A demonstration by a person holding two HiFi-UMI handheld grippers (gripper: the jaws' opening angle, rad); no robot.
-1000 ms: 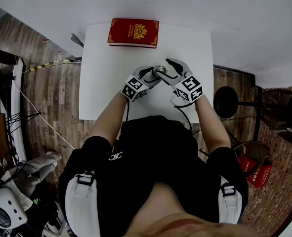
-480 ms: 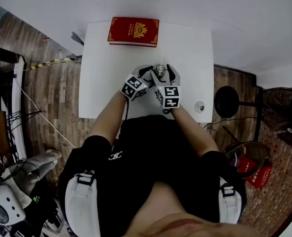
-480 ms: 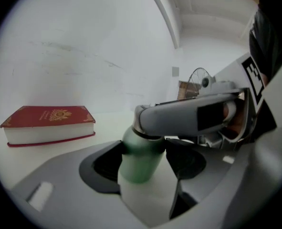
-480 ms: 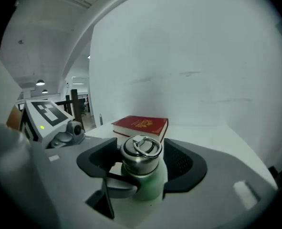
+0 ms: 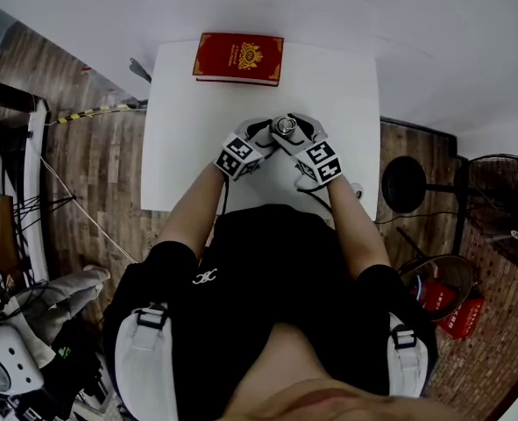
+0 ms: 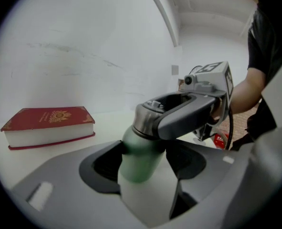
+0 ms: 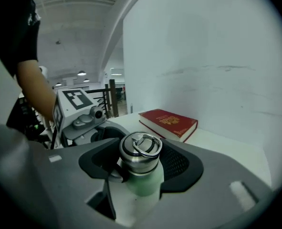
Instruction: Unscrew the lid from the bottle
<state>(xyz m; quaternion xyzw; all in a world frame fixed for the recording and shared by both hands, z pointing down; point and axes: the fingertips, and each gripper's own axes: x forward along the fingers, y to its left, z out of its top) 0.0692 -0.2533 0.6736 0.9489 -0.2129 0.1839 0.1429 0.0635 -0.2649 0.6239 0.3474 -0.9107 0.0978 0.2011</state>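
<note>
A green bottle [image 6: 140, 159] with a steel lid [image 7: 141, 152] that has a ring on top stands upright on the white table [image 5: 184, 147]. My left gripper [image 6: 143, 163] is shut on the bottle's green body, pads on both sides. My right gripper [image 7: 141, 165] comes in from the right, and its jaws have just been closing with the lid between them. Its pads now sit against the lid's sides. In the head view both grippers meet at the lid [image 5: 284, 125], left gripper [image 5: 272, 135] and right gripper [image 5: 294, 130].
A red hardcover book [image 5: 239, 58] lies flat at the table's far edge, beyond the bottle. A small round object [image 5: 356, 189] lies near the table's right front corner. A fan stand [image 5: 405, 182] is on the wooden floor to the right.
My right gripper swung in around the lid, its marker cube turning toward the body and then partly back out to the right. The left gripper and the bottle stayed put.
</note>
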